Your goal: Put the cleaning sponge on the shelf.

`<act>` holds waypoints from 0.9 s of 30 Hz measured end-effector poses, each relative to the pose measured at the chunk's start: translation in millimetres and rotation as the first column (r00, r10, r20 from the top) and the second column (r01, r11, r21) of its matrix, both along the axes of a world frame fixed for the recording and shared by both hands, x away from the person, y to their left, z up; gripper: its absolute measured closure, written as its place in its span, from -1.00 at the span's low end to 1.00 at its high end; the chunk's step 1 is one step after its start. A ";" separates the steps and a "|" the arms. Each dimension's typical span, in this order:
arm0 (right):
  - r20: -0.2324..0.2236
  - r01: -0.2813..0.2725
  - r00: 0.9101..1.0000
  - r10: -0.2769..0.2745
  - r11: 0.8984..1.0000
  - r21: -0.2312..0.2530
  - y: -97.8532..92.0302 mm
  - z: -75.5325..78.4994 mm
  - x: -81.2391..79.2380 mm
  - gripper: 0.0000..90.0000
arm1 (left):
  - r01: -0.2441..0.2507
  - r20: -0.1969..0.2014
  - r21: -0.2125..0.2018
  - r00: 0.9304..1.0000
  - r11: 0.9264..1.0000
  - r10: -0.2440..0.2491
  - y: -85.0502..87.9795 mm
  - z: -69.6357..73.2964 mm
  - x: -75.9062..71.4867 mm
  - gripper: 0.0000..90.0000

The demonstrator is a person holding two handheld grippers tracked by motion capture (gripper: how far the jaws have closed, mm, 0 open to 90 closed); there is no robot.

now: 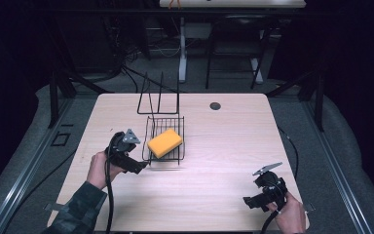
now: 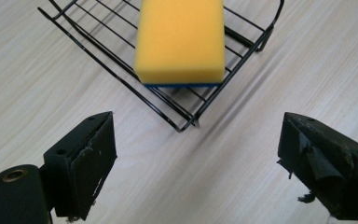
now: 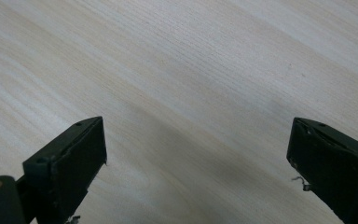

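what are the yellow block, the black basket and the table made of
Yellow block: looks like soft foam, matte and finely pored, with a thin blue layer underneath, so probably a sponge.
Black basket: thin wire, likely coated metal with a slight sheen.
Table: pale wood grain, perhaps laminate; cannot tell.

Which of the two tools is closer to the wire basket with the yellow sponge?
The left tool: it is right at the wire basket holding the sponge. The right tool is far off.

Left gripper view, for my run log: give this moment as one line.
yellow rectangular sponge: in black wire basket | left gripper: open, facing basket corner | right gripper: open over bare wooden table
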State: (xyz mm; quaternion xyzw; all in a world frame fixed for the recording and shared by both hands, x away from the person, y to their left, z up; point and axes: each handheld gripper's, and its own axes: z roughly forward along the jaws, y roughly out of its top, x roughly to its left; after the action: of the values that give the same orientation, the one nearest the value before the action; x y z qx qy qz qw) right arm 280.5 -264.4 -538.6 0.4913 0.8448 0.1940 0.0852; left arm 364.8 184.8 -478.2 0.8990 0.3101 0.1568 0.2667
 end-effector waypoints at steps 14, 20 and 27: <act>0.005 -0.002 1.000 0.002 1.000 -0.005 -0.1 -0.2 -1.4 -0.91 | -0.003 -0.042 0.023 0.999 1.000 0.003 9.4 -15.5 -35.4 -0.80; 0.002 -0.008 1.000 0.008 1.000 -0.005 -0.1 0.3 -2.3 -0.91 | 0.011 -0.105 0.062 0.994 0.998 -0.004 11.5 -33.9 -48.7 -0.84; 0.001 -0.001 1.000 0.001 1.000 -0.004 1.2 0.0 -2.6 -0.90 | 0.026 -0.138 0.095 0.990 0.995 -0.012 13.2 -48.6 -51.8 -0.84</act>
State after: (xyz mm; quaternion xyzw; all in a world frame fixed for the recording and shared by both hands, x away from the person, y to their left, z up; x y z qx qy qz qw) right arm 278.0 -263.2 -538.7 0.4905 0.8454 0.1927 0.0866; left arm 313.0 198.0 -526.8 0.9223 0.3112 0.1068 0.2026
